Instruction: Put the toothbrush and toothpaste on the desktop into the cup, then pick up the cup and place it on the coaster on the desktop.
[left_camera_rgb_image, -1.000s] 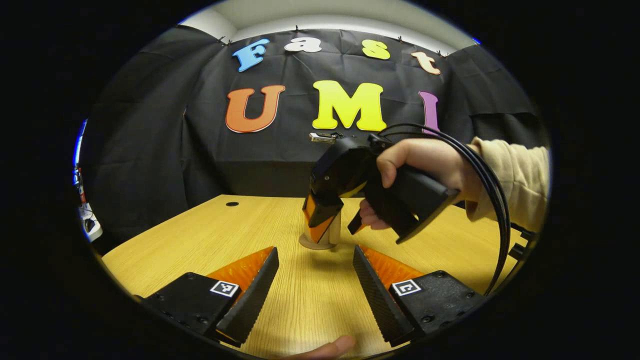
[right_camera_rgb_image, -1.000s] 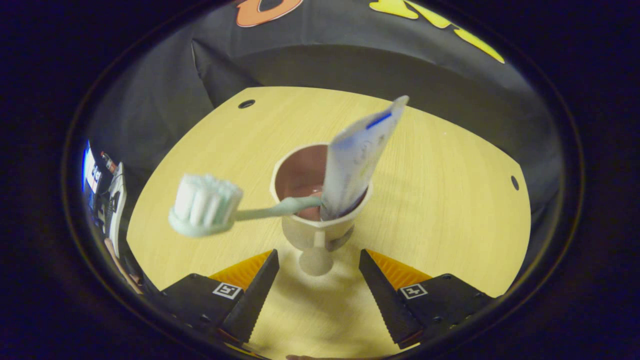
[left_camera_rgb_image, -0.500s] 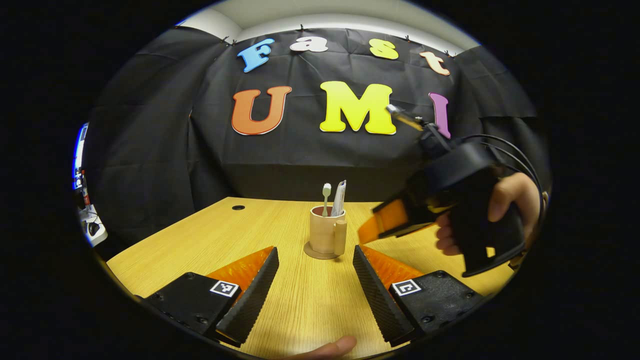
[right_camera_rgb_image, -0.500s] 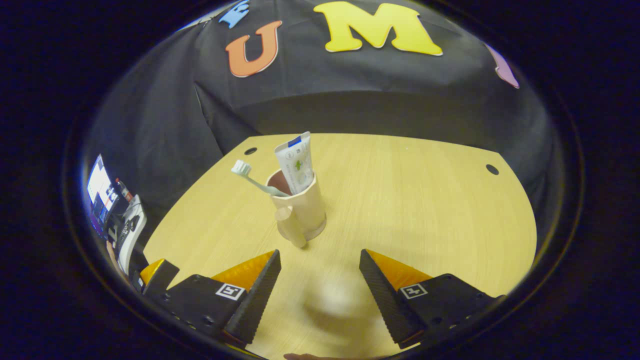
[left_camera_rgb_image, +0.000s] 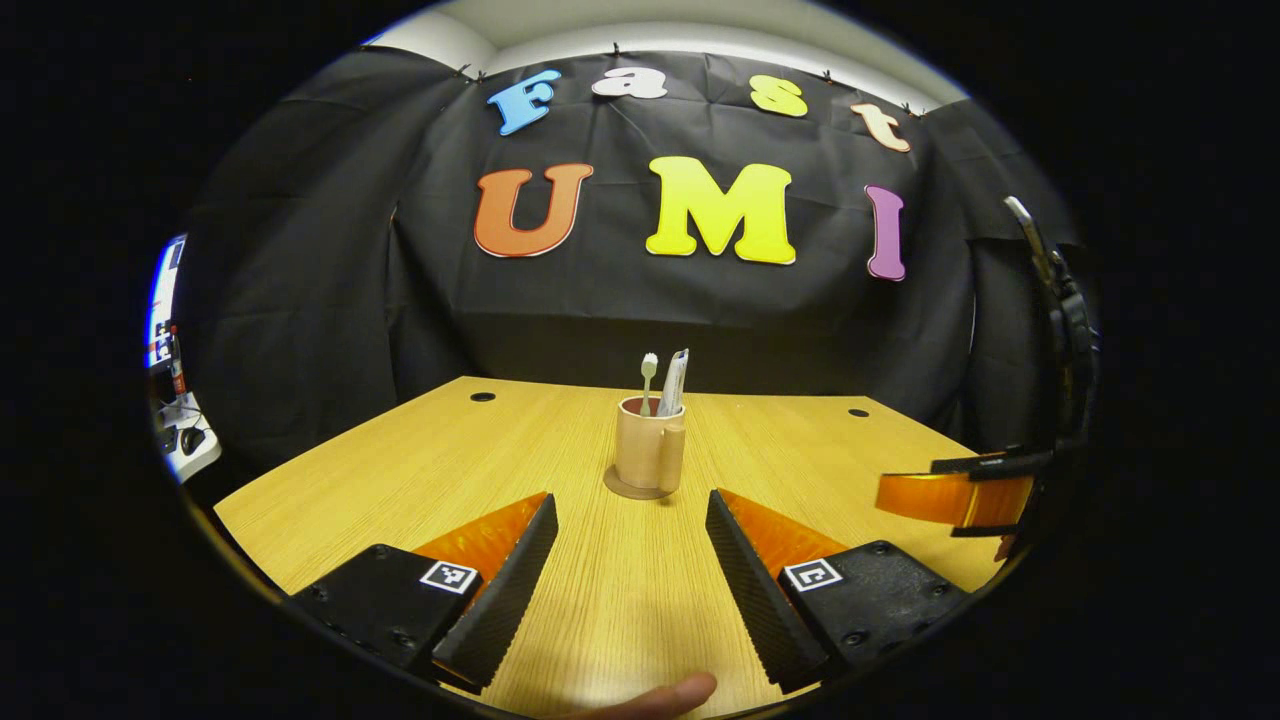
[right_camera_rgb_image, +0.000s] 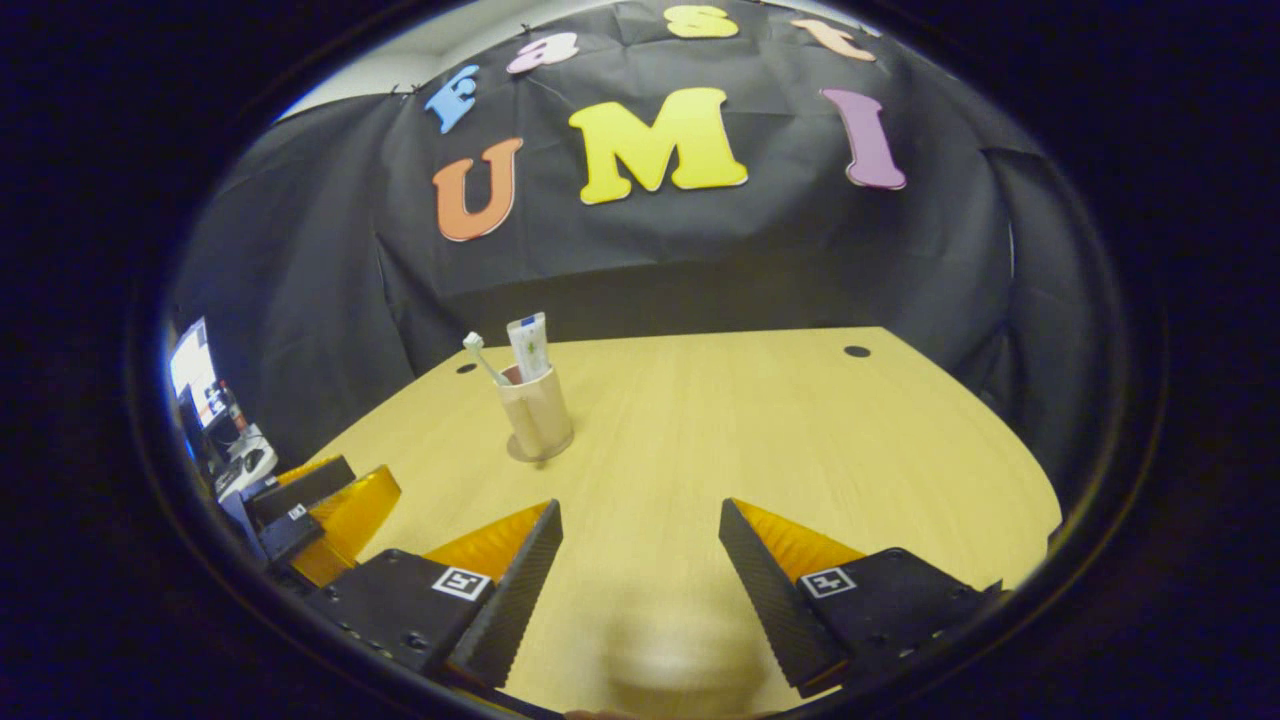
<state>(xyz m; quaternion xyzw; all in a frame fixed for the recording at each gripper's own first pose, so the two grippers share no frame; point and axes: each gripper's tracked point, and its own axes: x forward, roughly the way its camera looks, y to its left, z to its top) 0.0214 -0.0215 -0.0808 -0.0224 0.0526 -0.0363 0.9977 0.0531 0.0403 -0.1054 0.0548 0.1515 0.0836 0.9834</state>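
Left hand-held gripper (left_camera_rgb_image: 630, 570) spread apart, empty, above the near edge of the tabletop (left_camera_rgb_image: 400, 470). Toward the far edge: matte beige cup (left_camera_rgb_image: 648, 452) upright on round coaster (left_camera_rgb_image: 625, 488), thin toothbrush (left_camera_rgb_image: 648, 378) and flat toothpaste (left_camera_rgb_image: 672, 382) standing inside. Right hand-held gripper (right_camera_rgb_image: 640, 580) likewise spread, empty. Likely risk: top-heavy load, tipped by any bump.

The left gripper view sits low over the bench's (left_camera_rgb_image: 400, 470) near edge, facing the back wall, with the cup (left_camera_rgb_image: 648, 455) centred and near. The right gripper view looks from higher and farther right, with the same cup (right_camera_rgb_image: 537, 412) left of centre.
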